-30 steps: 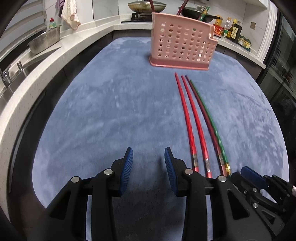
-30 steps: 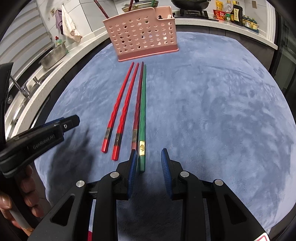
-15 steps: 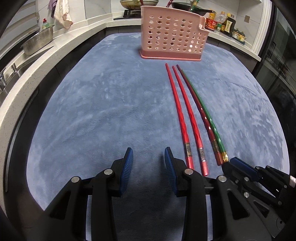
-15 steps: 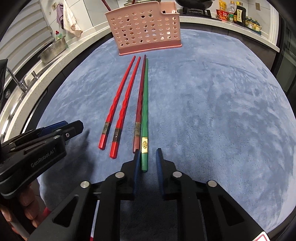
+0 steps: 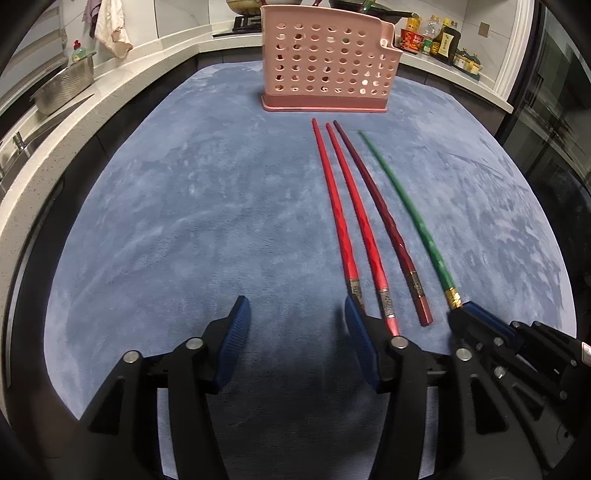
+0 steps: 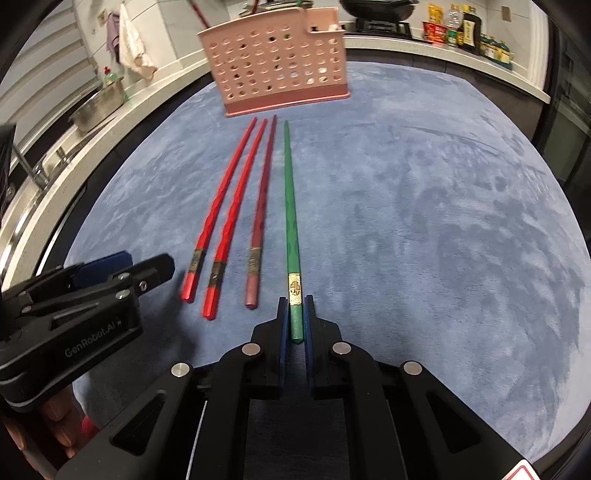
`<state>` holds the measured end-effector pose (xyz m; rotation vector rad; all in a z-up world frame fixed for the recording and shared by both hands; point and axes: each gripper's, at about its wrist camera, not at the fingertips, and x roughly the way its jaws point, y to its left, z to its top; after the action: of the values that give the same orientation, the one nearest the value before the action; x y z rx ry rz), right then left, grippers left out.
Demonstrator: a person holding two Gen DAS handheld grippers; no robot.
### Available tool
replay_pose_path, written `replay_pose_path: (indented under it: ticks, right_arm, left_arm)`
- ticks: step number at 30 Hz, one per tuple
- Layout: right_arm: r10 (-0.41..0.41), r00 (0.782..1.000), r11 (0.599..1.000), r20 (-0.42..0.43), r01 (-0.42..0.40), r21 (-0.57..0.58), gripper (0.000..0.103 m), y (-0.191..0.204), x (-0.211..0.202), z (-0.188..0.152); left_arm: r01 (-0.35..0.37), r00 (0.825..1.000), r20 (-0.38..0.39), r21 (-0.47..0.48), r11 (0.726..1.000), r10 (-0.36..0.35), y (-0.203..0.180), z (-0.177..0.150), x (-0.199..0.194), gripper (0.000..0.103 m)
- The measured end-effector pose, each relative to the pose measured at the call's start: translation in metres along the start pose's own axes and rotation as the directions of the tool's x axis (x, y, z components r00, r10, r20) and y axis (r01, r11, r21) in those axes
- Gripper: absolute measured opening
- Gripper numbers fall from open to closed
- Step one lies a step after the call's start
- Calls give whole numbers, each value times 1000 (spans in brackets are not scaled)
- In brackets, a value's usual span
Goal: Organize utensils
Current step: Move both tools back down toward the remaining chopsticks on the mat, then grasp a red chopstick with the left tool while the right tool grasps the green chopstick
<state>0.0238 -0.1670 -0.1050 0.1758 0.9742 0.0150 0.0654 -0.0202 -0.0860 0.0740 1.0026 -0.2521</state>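
Several chopsticks lie lengthwise on the blue mat (image 5: 184, 221), tips toward the pink perforated basket (image 5: 325, 70) (image 6: 277, 70). My right gripper (image 6: 295, 302) (image 5: 465, 310) is shut on the thick end of the green chopstick (image 6: 290, 206) (image 5: 406, 206), which now sits apart from the others. To its left lie a dark red chopstick (image 6: 262, 199) (image 5: 380, 206) and two bright red ones (image 6: 218, 210) (image 5: 340, 206). The jaws of my left gripper (image 5: 295, 310) (image 6: 122, 266) are opening with nothing between them; its right finger stands by the ends of the bright red pair.
A white counter curves around the mat. On it sit a steel colander (image 5: 62, 88) at the left, bottles (image 5: 436, 37) at the back right and a wok (image 6: 376, 5) behind the basket. A cloth (image 5: 110, 26) hangs on the wall.
The right jaws have shut on the green chopstick's thick end, and the stick has swung away from the dark red one. The left jaws have spread wider.
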Motion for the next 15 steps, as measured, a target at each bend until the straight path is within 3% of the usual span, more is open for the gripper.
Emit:
replay_pose_path:
  ticks: [15]
  right_arm:
    - [9,1000,999,0,-9,54,7,-13,0,-1]
  left_arm:
    - [25,999,-26,7,1000,-25,-14,1,15,52]
